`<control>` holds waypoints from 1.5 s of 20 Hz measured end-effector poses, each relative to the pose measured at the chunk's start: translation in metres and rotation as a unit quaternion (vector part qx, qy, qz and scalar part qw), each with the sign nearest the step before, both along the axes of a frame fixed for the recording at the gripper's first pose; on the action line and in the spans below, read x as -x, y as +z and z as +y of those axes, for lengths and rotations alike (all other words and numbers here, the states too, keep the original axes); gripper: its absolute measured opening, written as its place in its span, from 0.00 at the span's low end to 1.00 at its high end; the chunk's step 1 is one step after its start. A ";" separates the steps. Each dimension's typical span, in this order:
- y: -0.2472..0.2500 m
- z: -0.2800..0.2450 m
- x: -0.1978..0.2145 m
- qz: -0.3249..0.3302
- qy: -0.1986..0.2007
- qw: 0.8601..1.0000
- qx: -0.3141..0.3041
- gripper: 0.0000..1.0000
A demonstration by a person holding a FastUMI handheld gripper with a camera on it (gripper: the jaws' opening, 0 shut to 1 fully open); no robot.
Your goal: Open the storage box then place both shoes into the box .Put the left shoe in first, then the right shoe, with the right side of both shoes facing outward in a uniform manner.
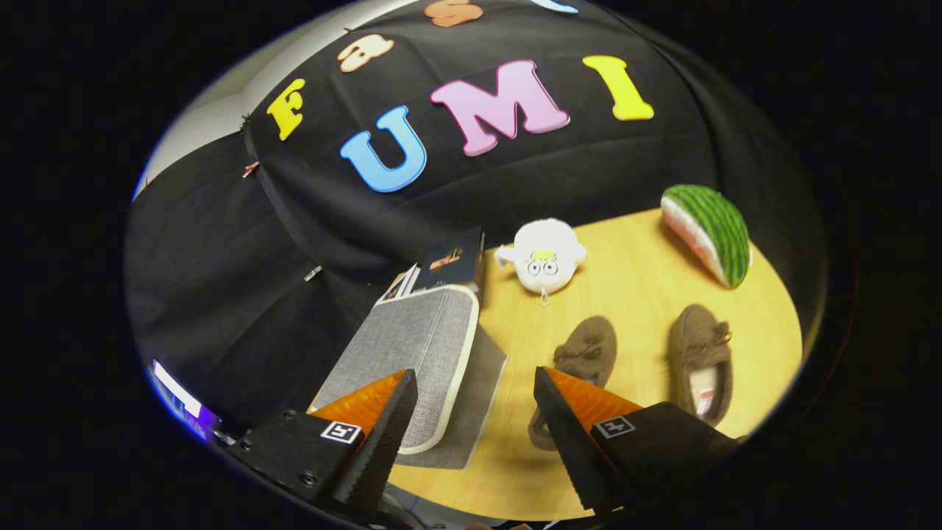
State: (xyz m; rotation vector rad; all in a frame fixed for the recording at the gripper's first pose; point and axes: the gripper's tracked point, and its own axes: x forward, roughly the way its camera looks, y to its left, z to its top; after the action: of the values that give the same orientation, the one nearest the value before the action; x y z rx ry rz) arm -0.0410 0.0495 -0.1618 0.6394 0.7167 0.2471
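Storage box [412,353], grey fabric with its lid down, sits just ahead of the spread, empty gripper [471,412], left of two brown moccasin slippers [581,361]; a shallow pinch could slip off the lid.

The storage box [412,353] is coarse grey woven cloth with smooth pale piping; both shoes [581,361] look soft, matt suede. The table [633,287] is smooth light wood. The gripper [475,383], fingers apart, has ridged pads [383,434].
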 end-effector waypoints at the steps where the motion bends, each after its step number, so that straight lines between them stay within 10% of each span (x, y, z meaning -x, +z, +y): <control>1: -0.008 0.006 0.000 0.020 0.002 0.999 -0.025 0.98; 15: -0.044 0.101 0.006 0.148 0.095 0.957 -0.229 0.94; 19: -0.041 0.108 0.002 0.163 0.099 0.949 -0.252 0.49; 30: -0.027 0.100 0.001 0.173 0.096 0.950 -0.242 0.05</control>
State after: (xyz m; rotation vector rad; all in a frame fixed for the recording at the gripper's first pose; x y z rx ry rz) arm -0.0420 0.1499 -0.1890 1.0998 1.0731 0.5081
